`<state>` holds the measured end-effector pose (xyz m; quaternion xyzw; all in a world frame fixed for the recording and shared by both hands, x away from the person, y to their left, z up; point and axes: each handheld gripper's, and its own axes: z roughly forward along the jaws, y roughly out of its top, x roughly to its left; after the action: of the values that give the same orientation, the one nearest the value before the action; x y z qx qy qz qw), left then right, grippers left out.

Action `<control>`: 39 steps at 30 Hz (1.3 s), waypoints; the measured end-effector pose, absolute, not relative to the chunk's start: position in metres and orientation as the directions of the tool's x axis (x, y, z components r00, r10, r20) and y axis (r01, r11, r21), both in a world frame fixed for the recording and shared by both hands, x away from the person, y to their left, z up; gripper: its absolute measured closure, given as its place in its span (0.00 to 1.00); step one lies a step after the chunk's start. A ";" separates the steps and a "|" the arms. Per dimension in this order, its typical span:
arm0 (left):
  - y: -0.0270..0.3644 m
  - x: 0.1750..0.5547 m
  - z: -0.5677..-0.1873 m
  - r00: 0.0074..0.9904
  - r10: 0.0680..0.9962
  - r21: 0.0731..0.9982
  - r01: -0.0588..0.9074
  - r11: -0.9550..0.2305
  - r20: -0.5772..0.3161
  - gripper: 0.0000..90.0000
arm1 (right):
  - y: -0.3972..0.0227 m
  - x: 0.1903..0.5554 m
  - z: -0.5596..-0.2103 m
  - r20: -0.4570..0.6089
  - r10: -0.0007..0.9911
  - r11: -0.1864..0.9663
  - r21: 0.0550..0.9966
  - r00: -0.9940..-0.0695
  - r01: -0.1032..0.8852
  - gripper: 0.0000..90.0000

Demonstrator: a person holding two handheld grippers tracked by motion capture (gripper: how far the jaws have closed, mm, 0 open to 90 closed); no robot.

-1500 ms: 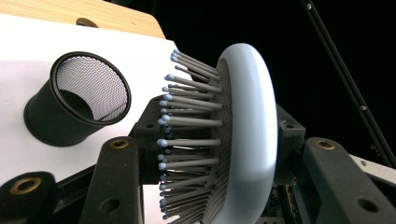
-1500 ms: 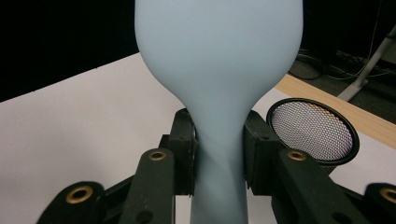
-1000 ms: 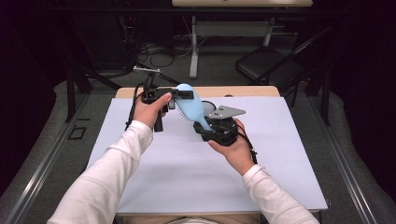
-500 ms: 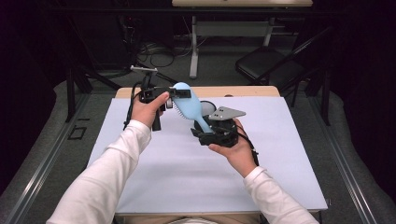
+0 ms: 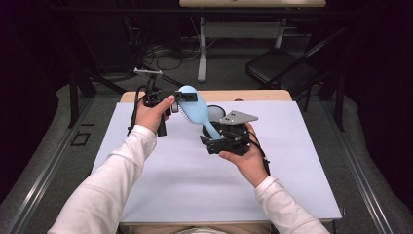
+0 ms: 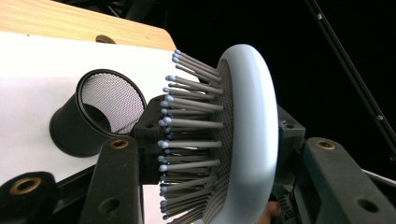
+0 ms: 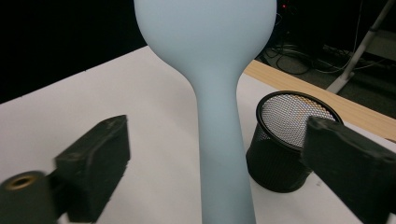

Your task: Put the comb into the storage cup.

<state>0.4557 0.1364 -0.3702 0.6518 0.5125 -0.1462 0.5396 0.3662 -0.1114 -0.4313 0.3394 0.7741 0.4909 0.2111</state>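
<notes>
Nearest the person, the right gripper (image 5: 210,141) sits low over the white-covered table (image 5: 185,180), aimed up and away. In the right gripper view its jaws stand wide apart on either side of the slim handle of the pale blue plastic paddle hairbrush (image 7: 217,107), touching neither side; judging from this, the right hand is no longer carrying the brush and is either releasing it or lining up for a new hold.

Farther out, the left gripper (image 5: 176,100) takes the load. In the left gripper view its jaws are clamped across the brush head, one pad in among the grey bristles and the other on the smooth back, so the head stands on edge with bristles pointing sideways. That grip across the thick head probably leaves the handle free as the leading end. The brush is held in the air above the table, slanting from the left gripper down toward the right.

Beyond and below the handle stands a black wire-mesh cup (image 7: 287,140), upright and open on the table, a likely receptacle for the brush, handle first.
</notes>
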 end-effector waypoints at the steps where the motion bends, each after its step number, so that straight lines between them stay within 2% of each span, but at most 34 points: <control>1: 0.137 0.456 -0.370 0.432 0.510 0.555 0.825 0.111 -0.744 0.57 | -0.111 0.366 -0.431 0.008 0.736 0.283 0.904 -0.676 0.320 0.00; 7: 0.138 0.457 -0.370 0.433 0.511 0.562 0.818 0.123 -0.742 0.57 | -0.110 0.364 -0.430 0.010 0.754 0.273 0.905 -0.657 0.327 0.00; 12: 0.138 0.457 -0.370 0.432 0.510 0.561 0.818 0.126 -0.744 0.57 | -0.110 0.361 -0.427 0.048 0.736 0.246 0.910 -0.675 0.333 0.00; 19: 0.138 0.458 -0.371 0.426 0.513 0.561 0.817 0.136 -0.745 0.57 | -0.110 0.359 -0.423 0.036 0.721 0.263 0.909 -0.692 0.322 0.00; 39: 0.145 0.465 -0.372 0.420 0.527 0.576 0.800 0.170 -0.739 0.57 | -0.124 0.352 -0.417 0.057 0.749 0.228 0.913 -0.660 0.337 0.00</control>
<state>0.4650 0.1454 -0.3716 0.6324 0.5243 -0.1225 0.5570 0.3522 -0.1242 -0.4169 0.3588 0.7569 0.5072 0.2029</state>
